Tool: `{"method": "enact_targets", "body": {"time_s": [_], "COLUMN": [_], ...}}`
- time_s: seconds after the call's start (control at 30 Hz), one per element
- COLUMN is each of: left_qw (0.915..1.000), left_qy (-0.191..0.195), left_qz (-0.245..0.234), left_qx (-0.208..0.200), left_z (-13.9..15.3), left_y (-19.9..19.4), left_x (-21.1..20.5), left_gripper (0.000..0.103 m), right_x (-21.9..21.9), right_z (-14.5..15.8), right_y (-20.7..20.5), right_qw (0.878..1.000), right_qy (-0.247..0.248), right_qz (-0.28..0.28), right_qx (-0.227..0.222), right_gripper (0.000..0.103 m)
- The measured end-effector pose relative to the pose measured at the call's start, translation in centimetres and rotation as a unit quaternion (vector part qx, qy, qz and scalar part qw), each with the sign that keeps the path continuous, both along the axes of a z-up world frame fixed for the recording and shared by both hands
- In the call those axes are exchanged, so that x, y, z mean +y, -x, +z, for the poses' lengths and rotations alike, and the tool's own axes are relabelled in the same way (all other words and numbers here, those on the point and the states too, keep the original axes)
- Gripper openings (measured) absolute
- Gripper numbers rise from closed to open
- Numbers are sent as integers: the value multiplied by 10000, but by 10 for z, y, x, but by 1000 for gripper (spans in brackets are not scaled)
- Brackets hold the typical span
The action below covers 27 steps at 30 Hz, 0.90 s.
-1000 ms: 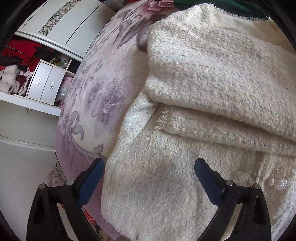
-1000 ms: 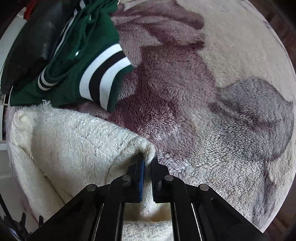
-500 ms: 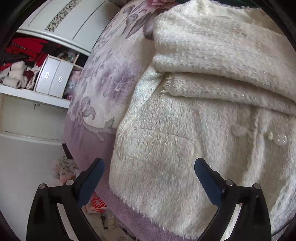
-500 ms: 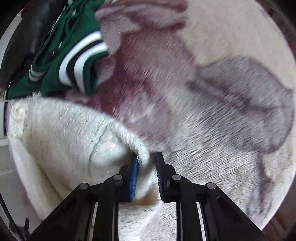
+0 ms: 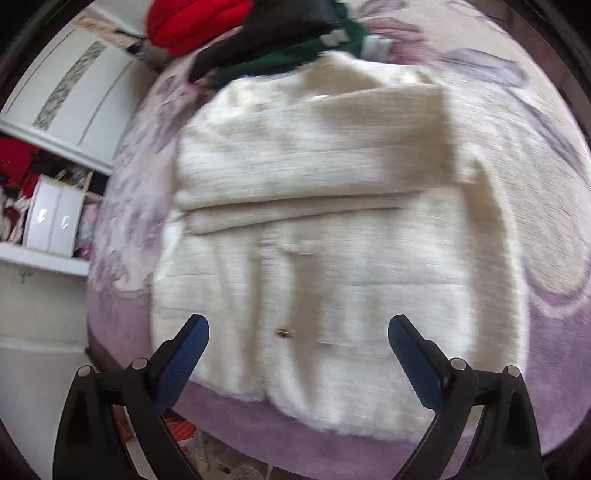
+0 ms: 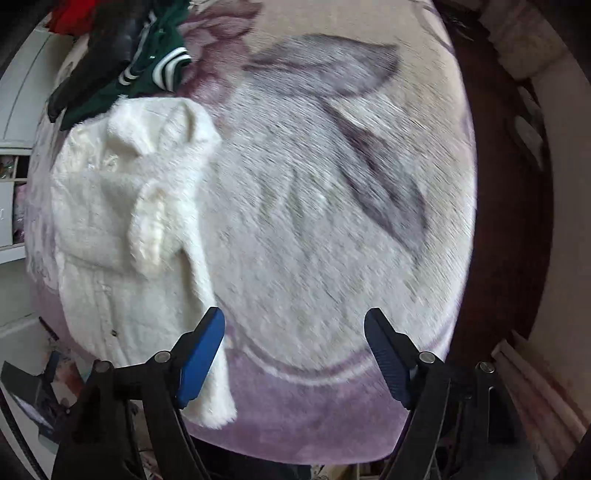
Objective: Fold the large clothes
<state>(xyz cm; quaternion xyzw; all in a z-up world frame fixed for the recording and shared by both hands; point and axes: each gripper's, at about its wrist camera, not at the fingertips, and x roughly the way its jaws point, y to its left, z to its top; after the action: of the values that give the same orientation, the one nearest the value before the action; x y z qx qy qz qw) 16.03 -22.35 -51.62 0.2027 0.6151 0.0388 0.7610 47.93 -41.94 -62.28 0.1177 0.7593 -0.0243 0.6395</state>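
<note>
One cream fuzzy coat (image 5: 325, 229) lies flat on the bed's purple floral blanket (image 5: 517, 155), both sleeves folded across its chest as two stacked bands, the upper sleeve (image 5: 314, 147) lying over the lower one. Its hem reaches close to the near edge of the bed, and its left side runs close to the bed's left edge in the left wrist view. Beyond its collar sits one heap of other clothes: a green garment with white stripes (image 6: 159, 70), a black garment (image 5: 280, 29) and a red one (image 5: 192, 22), all touching or nearly touching the coat's top. One small dark fleck (image 5: 283, 332) shows near the front placket; no label or writing can be read on anything, and both views are blurred. The left gripper (image 5: 297, 343) hangs above the coat's lower front with its two blue pads spread wide and nothing between them. The right gripper (image 6: 294, 347) is opening, its pads wide apart over bare blanket; its left pad (image 6: 201, 354) sits just in front of the coat's lower right corner (image 6: 210, 398) without pinching it. To the right of the coat the blanket (image 6: 314, 206) lies broad and uncluttered up to the dark wooden bed frame (image 6: 509, 184). To the left stands one white wardrobe (image 5: 74, 96) with two small white drawers (image 5: 51, 221) on an open shelf.
</note>
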Motion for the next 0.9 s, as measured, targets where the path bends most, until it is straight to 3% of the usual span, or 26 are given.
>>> {"method": "enact_targets", "body": {"time_s": [0.07,0.17,0.3,0.4,0.5,0.53,0.57,0.67,0.8,0.9], "left_qw": [9994,9937,9796,9727,9803,9814,9809,9880,9850,9812], "left_qy": [55,-210,-733,-1259,-1274,-1361,-1460,-1042,-1087,-1211], "left_qz": [-333,-1069,-1755,-1772,-1366,-1297,-1280,-1141,-1294,-1431], "left_qx": [119,272,648,815,647,399,131,-60,-343,-449], "left_z": [-6,-30,-89,-128,-128,-119,-109,-83,-69,-67], "left_y": [14,44,73,72,55,49,43,33,33,32], "left_x": [-39,-101,-158,-156,-129,-121,-112,-92,-83,-71], "left_gripper": [100,100,100,100,98,81,52,18,14,13], "right_x": [-9,-28,-48,-46,-34,-27,-20,11,57,89], "right_z": [-4,-19,-37,-47,-57,-63,-69,-86,-106,-129], "right_y": [36,76,89,79,58,47,38,5,-41,-71], "right_qw": [9993,9961,9910,9904,9905,9890,9873,9782,9522,9340], "right_qy": [163,389,395,192,-500,-835,-1116,-1881,-2936,-3492], "right_qz": [-266,-677,-1219,-1340,-1276,-1209,-1109,-805,-696,-641], "right_qx": [191,399,394,286,-64,-151,-211,-369,-478,-398], "right_gripper": [80,80,80,80,81,83,91,93,103,103]}}
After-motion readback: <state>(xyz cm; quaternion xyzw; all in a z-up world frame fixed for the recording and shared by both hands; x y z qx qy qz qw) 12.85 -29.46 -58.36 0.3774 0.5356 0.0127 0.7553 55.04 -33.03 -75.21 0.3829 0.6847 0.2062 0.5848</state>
